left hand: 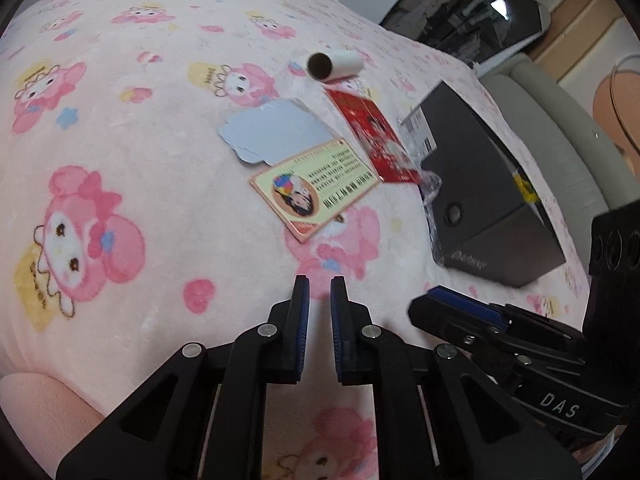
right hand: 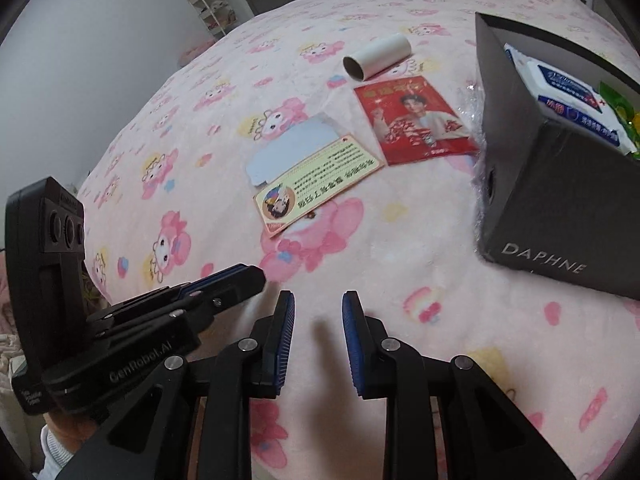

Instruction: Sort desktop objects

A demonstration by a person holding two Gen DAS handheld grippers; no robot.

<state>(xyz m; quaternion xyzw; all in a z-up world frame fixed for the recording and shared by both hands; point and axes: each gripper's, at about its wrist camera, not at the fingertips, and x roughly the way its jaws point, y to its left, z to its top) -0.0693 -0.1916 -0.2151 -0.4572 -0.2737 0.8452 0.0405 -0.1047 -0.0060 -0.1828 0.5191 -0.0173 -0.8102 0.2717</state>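
Observation:
On the pink cartoon blanket lie a yellow card (left hand: 316, 188) (right hand: 316, 182) with a portrait and barcode, a pale blue card (left hand: 276, 134) (right hand: 290, 148) partly under it, a red photo card (left hand: 376, 136) (right hand: 416, 120) and a white cardboard tube (left hand: 334, 65) (right hand: 376, 62). A dark grey box (left hand: 484, 192) (right hand: 556, 184) marked DAPHNE stands to the right, holding a wipes pack (right hand: 568, 96). My left gripper (left hand: 319, 292) is open and empty, short of the cards. My right gripper (right hand: 318, 306) is open and empty, also short of them.
Crinkled clear plastic (left hand: 430, 188) (right hand: 476, 108) lies against the box's left side. The right gripper (left hand: 460, 312) shows in the left wrist view, the left gripper (right hand: 224, 284) in the right wrist view. A grey bed edge (left hand: 560, 140) and furniture lie beyond the blanket.

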